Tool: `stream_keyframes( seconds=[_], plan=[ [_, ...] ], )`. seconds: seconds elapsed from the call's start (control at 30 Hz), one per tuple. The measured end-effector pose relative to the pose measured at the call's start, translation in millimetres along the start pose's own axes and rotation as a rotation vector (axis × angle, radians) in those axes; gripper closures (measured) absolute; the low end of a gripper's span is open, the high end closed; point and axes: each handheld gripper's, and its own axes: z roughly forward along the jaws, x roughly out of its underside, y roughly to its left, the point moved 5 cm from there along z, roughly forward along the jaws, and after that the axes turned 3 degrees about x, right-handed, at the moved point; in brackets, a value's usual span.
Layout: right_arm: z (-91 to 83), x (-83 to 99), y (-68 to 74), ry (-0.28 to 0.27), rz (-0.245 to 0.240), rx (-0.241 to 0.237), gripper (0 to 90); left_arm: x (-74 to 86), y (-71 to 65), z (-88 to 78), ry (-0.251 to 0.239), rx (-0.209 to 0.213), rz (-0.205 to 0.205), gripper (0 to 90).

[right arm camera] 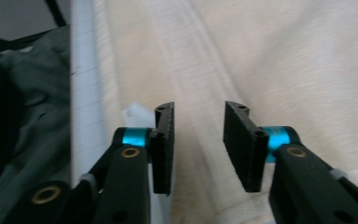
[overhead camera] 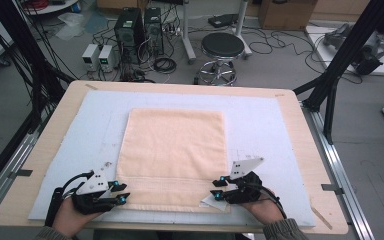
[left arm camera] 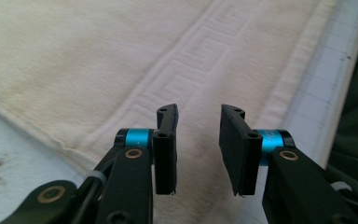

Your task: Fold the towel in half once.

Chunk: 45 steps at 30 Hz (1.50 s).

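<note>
From the high view, a towel (overhead camera: pixel 174 155) lies flat in the middle of a white mat (overhead camera: pixel 260 125) on the table (overhead camera: pixel 300 150). The left claw (overhead camera: pixel 121 193) sits at the towel's near left corner, the right claw (overhead camera: pixel 215 190) at its near right corner. Both point inward along the near edge.

In the left gripper view, the left claw (left arm camera: pixel 198 149) is partly open with nothing in it — the towel's patterned hem (left arm camera: pixel 186 70) lies under the gap.

In the right gripper view, the right claw (right arm camera: pixel 198 147) is partly open and empty too, over the towel (right arm camera: pixel 270 60) near a small white tag (right arm camera: pixel 137 114).

To grab well, I think each claw should dip low, pinch just the corner, and both lift together — evenly.

I cannot tell if the tips touch the cloth. The person's sleeves (overhead camera: pixel 285 231) are cut off at the bottom.
</note>
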Motion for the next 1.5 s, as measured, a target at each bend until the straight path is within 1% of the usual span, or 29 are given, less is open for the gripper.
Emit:
stream_keyframes(
  seconds=[0.03,0.07,0.1,0.17,0.23,0.3,0.37,0.43,0.6,0.67,0.73,0.77,0.8,0.93,1.03,1.13,1.17,1.3,1.33,1.43,1.5],
  plan=[
    [0.4,-1.1,-2.8,-0.008,0.006,0.009,59.0,-0.9,3.9,0.9,-0.006,-0.014,-0.009,63.7],
    [0.6,-2.4,-6.5,-0.017,0.010,0.027,57.4,-1.6,5.7,1.9,-0.012,-0.016,-0.018,62.2],
    [1.0,-3.2,-8.4,-0.023,0.014,0.033,56.7,-2.7,9.1,3.0,-0.014,-0.026,-0.023,61.0],
    [2.5,-4.7,-14.5,-0.028,0.022,0.050,53.0,-4.6,12.9,4.8,-0.023,-0.034,-0.029,59.3],
    [4.2,-6.2,-18.8,-0.029,0.029,0.065,51.5,-7.3,17.5,5.8,-0.032,-0.052,-0.035,56.7],
    [5.6,-7.7,-22.1,-0.031,0.028,0.082,47.9,-9.5,20.4,6.7,-0.043,-0.059,-0.043,55.3],
    [6.6,-9.3,-25.6,-0.039,0.046,0.091,44.7,-12.3,24.8,8.0,-0.055,-0.071,-0.053,52.5],
    [6.3,-11.2,-29.9,-0.051,0.052,0.114,42.2,-14.9,28.3,8.9,-0.067,-0.078,-0.061,50.7],
    [4.8,-15.0,-40.1,-0.069,0.087,0.158,34.9,-20.9,37.4,10.7,-0.080,-0.097,-0.078,44.3],
    [4.8,-17.2,-44.1,-0.074,0.094,0.171,33.4,-22.5,40.2,11.5,-0.084,-0.102,-0.088,41.5],
    [6.5,-18.6,-48.1,-0.057,0.091,0.197,30.8,-24.0,43.4,11.5,-0.087,-0.107,-0.093,39.3],
    [8.0,-19.6,-49.5,-0.053,0.095,0.199,30.4,-24.8,44.1,11.8,-0.094,-0.111,-0.099,38.1],
    [9.4,-20.6,-51.9,-0.051,0.088,0.203,30.1,-25.4,45.0,11.7,-0.096,-0.116,-0.099,37.0],
    [13.2,-26.0,-58.0,-0.039,0.086,0.208,28.0,-26.9,49.5,9.6,-0.101,-0.122,-0.105,35.3],
    [13.2,-32.5,-62.1,-0.040,0.086,0.210,27.3,-28.3,54.7,8.0,-0.109,-0.124,-0.119,34.4],
    [12.4,-39.0,-66.2,-0.040,0.081,0.208,26.9,-30.2,60.0,6.5,-0.122,-0.136,-0.134,33.7],
    [12.0,-41.0,-67.1,-0.041,0.081,0.211,26.8,-30.3,61.0,5.8,-0.120,-0.135,-0.132,33.6],
    [11.4,-47.7,-67.5,-0.038,0.065,0.208,26.7,-29.6,64.1,4.0,-0.122,-0.139,-0.136,33.6],
    [11.6,-49.0,-66.8,-0.036,0.069,0.206,26.7,-29.7,64.1,4.2,-0.129,-0.138,-0.148,33.6],
    [12.6,-51.9,-66.9,-0.042,0.056,0.201,26.6,-29.1,67.1,2.7,-0.133,-0.144,-0.151,33.6],
    [14.4,-52.2,-67.8,-0.035,0.059,0.197,26.6,-28.7,69.8,1.5,-0.126,-0.147,-0.150,33.6]
  ],
)
